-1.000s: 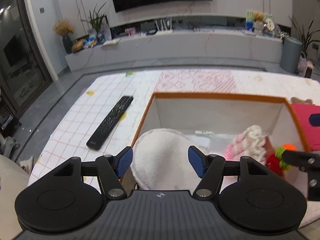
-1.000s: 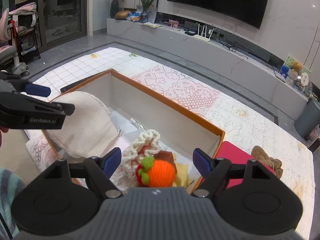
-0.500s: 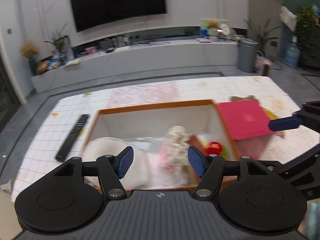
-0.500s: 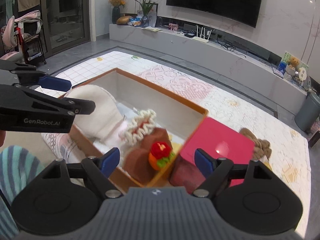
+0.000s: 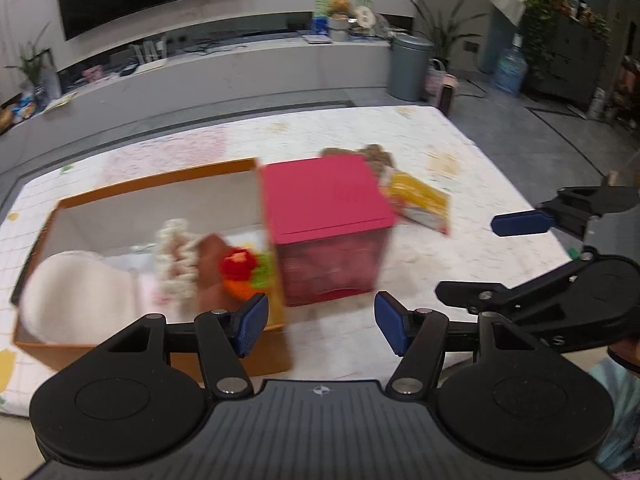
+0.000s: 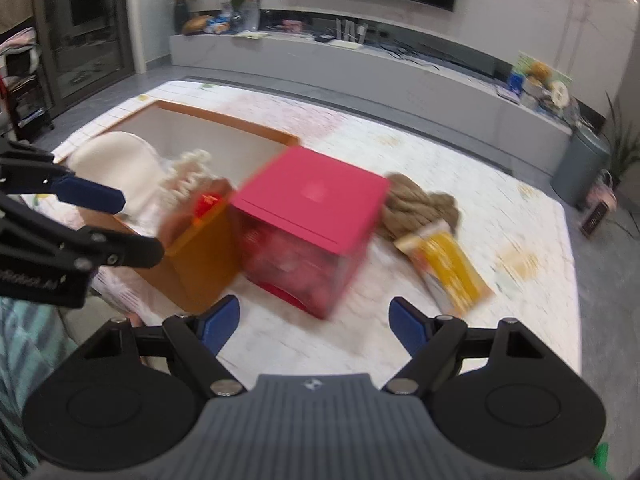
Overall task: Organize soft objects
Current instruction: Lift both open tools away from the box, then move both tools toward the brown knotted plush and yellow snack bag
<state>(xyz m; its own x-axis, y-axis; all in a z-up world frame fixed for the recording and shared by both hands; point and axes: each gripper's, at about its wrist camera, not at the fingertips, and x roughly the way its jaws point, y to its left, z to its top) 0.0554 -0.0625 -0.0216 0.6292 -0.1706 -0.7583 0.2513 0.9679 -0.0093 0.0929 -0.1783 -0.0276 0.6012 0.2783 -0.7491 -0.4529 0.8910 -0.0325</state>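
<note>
We hold both grippers low over the near edge of the table (image 5: 460,152), both empty. Left gripper (image 5: 320,326): jaws wide, nothing between them. Right gripper (image 6: 314,324): jaws wide, nothing between them.

Change over the last second: both views have swung from the orange box (image 5: 152,184) toward the right side of the table. A second ago we looked straight down into the box; now it sits left in both views and the pink box (image 5: 324,196) is centred ahead. Frames are motion-blurred.

Where the soft things are:
- In the orange box: white round cushion (image 5: 76,292) at the left end, cream knitted piece (image 5: 176,256) mid-box, red and orange crocheted toy (image 5: 240,272) at the right end against the wall nearest the pink box.
- Still out on the table: brown plush (image 6: 416,208), lying behind and right of the pink box, touching or just beside it. A yellow packet (image 6: 452,268) lies right of the plush; whether it is soft we cannot tell.

Pink box stands closed, tight against the orange box's right end.

Judgement: the box contents look settled, and we are turning to the leftovers. The brown plush is the likely next pick, and the right gripper is nearer to it. It is partly hidden behind the pink box, so we must reach past that box without knocking it.
</note>
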